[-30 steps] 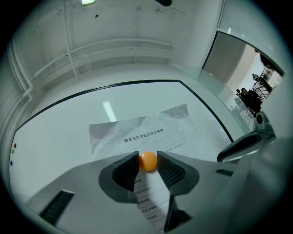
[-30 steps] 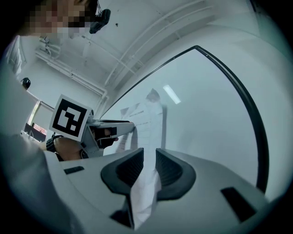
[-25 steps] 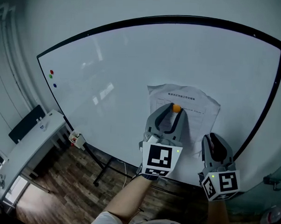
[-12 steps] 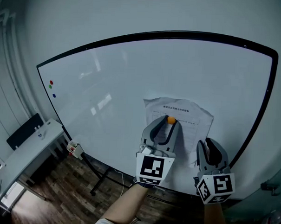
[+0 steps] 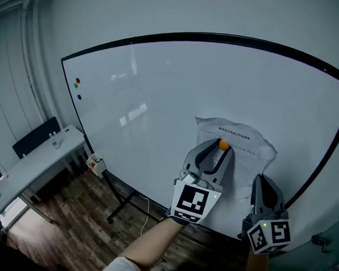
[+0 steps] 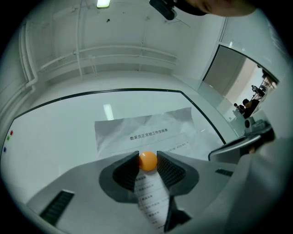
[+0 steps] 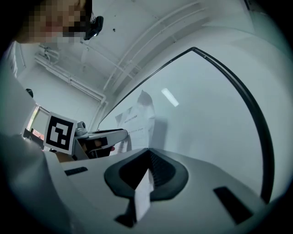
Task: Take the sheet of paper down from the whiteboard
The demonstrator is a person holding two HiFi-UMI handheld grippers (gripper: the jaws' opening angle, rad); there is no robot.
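an office or meeting room: a large whiteboard carrying coloured magnets and a printed sheet, a grey desk beside it, a wood-plank floor, and bare white ceiling pipes near a strip light.

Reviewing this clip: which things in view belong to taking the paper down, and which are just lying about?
Part of the job: sheet of paper; whiteboard; orange magnet pinning the sheet; left gripper, clamped on that magnet; right gripper, pinching the sheet's lower edge.

Lying about: three coloured dots at the board's left edge; grey desk; small box by the board's lower corner.
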